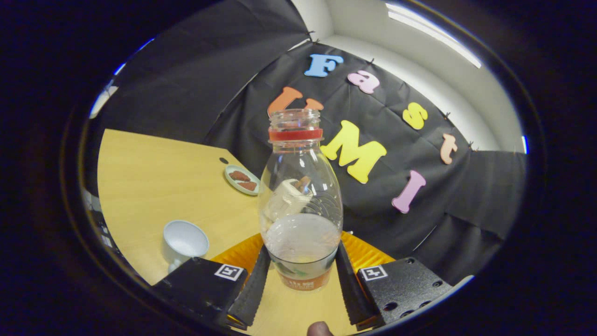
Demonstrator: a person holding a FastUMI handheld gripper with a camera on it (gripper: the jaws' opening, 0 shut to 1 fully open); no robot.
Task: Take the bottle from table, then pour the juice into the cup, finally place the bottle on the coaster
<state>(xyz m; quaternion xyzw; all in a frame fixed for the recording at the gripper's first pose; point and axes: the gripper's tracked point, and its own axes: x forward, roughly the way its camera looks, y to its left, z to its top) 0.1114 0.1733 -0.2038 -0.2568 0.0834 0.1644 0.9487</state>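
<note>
Over the yellow wooden table, the tool grips the clear, uncapped plastic bottle upright above the orange coaster, right of the white cup.

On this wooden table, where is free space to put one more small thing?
Bare wood lies between the white cup and the small plate of snacks. It is crowded where the hand-held gripper grips the clear plastic bottle, over the orange coaster.
</note>
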